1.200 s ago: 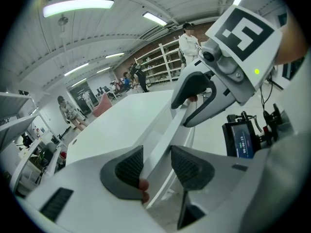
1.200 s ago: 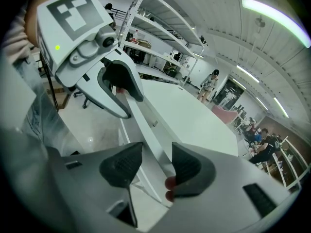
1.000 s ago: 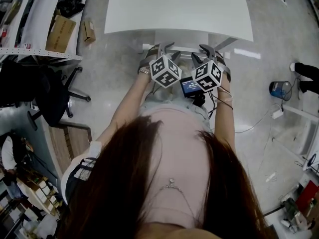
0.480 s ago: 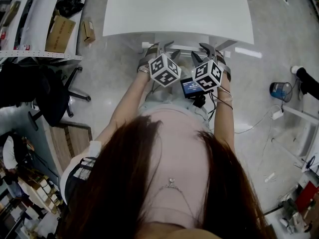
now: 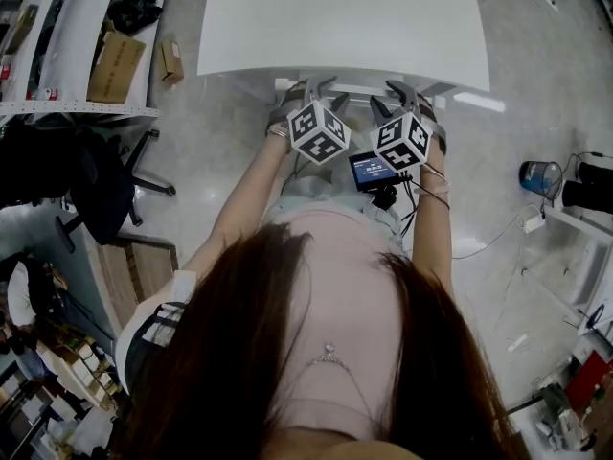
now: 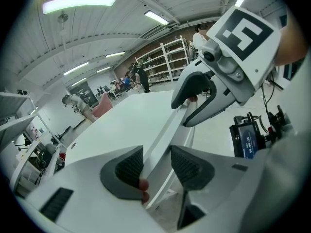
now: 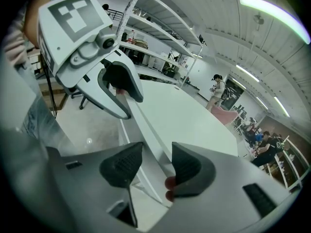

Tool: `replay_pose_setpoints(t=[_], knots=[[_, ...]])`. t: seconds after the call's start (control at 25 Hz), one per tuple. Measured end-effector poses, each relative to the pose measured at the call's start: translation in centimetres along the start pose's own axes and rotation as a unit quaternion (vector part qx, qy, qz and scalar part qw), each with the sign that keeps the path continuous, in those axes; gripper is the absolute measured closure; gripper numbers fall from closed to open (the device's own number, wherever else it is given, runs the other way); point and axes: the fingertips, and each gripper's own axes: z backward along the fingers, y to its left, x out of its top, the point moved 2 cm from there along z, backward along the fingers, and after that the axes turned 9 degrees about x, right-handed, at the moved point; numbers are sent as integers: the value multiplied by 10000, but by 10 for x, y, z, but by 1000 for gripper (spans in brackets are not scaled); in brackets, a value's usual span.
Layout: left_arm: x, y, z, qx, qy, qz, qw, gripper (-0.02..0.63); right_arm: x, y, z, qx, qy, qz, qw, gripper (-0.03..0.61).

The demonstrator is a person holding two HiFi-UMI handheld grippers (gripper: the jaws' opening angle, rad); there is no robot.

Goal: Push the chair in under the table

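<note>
The white table [image 5: 345,17] fills the top of the head view. The white chair's back rail [image 5: 356,92] lies just at the table's near edge, and the rest of the chair is hidden under my arms and body. My left gripper [image 5: 323,92] and right gripper [image 5: 391,97] sit side by side on that rail. In the left gripper view the left gripper [image 6: 156,166] is shut on the rail [image 6: 167,130], with the right gripper [image 6: 197,98] clamped further along. In the right gripper view the right gripper [image 7: 156,166] holds the same rail [image 7: 146,125], beside the left gripper [image 7: 124,93].
A black office chair [image 5: 105,175] and shelving [image 5: 67,56] with a cardboard box [image 5: 115,60] stand at the left. A blue bucket [image 5: 539,173] and floor cables [image 5: 498,238] are on the right. A small screen [image 5: 372,169] hangs below the right gripper.
Both grippers and the chair's back rail have moved slightly forward toward the table's edge. A person's dark shoe at the right edge has shifted.
</note>
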Motion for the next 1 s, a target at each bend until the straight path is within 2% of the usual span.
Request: replay_pose_setpoints(t=[1.0], knots=[[13, 28, -36, 23, 47, 30, 10000, 431, 7, -42, -24, 25, -73, 44, 10000, 380]])
